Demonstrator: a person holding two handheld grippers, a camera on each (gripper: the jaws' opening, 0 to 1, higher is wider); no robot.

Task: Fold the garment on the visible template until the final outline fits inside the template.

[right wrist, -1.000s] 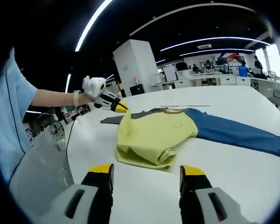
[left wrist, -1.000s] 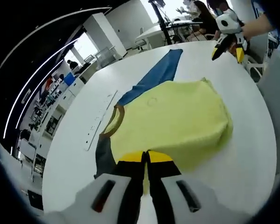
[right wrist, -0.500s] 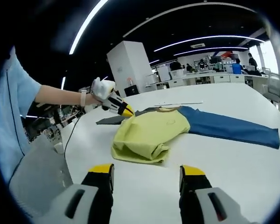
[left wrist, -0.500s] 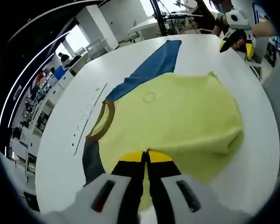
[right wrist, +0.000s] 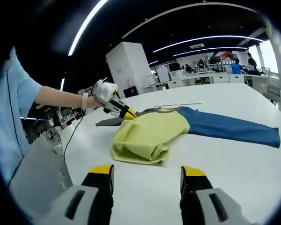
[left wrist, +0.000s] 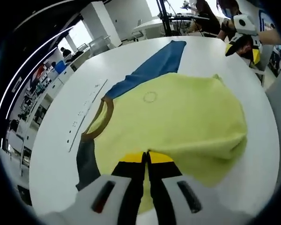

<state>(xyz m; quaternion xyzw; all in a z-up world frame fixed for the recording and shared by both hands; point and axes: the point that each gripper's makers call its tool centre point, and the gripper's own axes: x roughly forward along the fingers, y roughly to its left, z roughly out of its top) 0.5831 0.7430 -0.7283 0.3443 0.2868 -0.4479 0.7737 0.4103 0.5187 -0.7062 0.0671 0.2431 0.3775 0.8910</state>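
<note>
A: Moved since last frame? Left gripper [left wrist: 146, 157] has carried the shirt [left wrist: 178, 122] edge further over; in the left gripper view the yellow body fills more of the centre, blue sleeve [left wrist: 152, 68] running to top centre

B: Left tool state?

A: Jaws clenched together on the yellow hem, bottom centre. Seen from the right gripper view it's at left centre [right wrist: 127, 114], tips at the shirt [right wrist: 147, 136]

B: Right gripper?

A: Released, jaws spread wide, bottom of its view [right wrist: 147, 174], hovering off the table [right wrist: 234, 164], nothing between. Also upper right of left view [left wrist: 246, 44]

B: Shirt location?

A: Bunched on the white table, frame centre, sleeve [right wrist: 229, 129] stretched right. Grey sleeve [left wrist: 86, 161] at lower left, ruler [left wrist: 86, 112] beside the collar
</note>
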